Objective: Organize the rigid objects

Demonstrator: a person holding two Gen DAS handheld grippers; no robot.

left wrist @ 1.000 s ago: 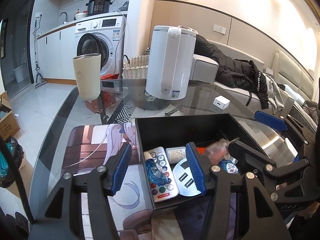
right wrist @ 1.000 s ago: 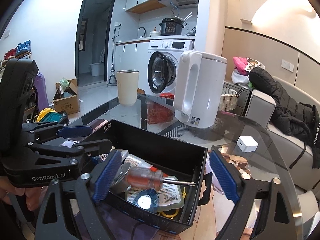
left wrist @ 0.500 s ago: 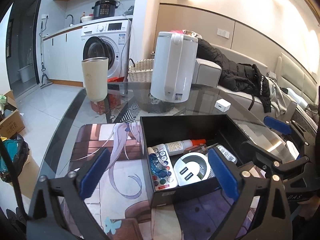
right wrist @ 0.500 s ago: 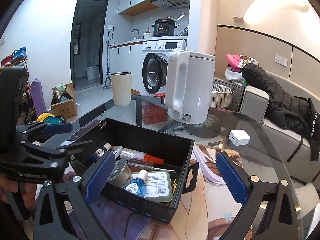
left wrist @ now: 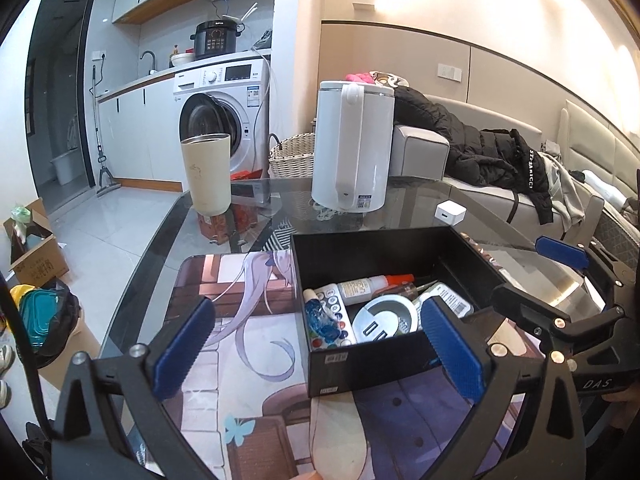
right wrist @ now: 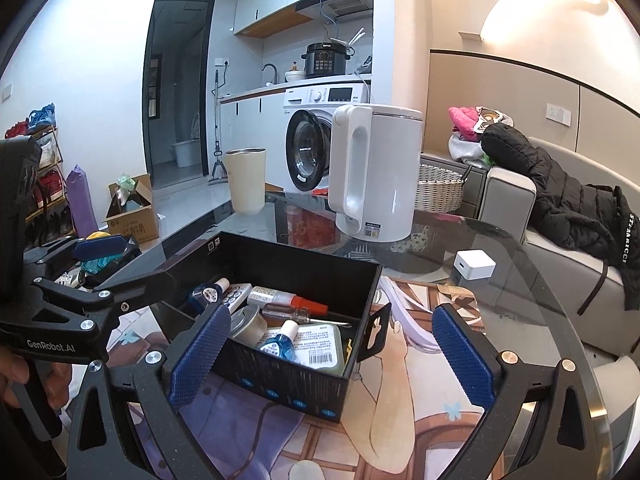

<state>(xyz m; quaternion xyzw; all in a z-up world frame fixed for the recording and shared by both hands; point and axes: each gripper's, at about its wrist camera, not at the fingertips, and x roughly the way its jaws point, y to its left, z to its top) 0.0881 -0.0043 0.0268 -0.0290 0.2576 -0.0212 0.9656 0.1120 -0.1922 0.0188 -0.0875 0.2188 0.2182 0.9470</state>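
The left gripper point(left wrist: 318, 346) has its jaws spread wide and is still opening, nothing pressed between its blue pads; the near left corner of the black box point(left wrist: 362, 358) sits between them without contact. The right gripper point(right wrist: 332, 354) is also released, pads wide apart, with the near right corner of the same box in the gap and untouched.

The box stands on a printed mat point(left wrist: 240, 312) on a glass table point(left wrist: 420, 200). Inside lie a remote control point(left wrist: 340, 316), a blue-capped small bottle point(right wrist: 280, 342), a round tin point(right wrist: 248, 322), a white bottle with a red tip point(right wrist: 280, 298), a screwdriver point(right wrist: 298, 314) and a green labelled pack point(right wrist: 320, 346), all below the rim.

To the left of the box the mat is bare up to the table's left edge. To the right, in the right wrist view, bare mat runs toward the curved table rim point(right wrist: 576, 320). Beyond the far wall of the box stand a white kettle point(left wrist: 352, 148) and a beige cup point(left wrist: 207, 174), well apart from each other; a small white cube point(right wrist: 472, 266) sits to the right on the glass, near the far right corner of the mat.
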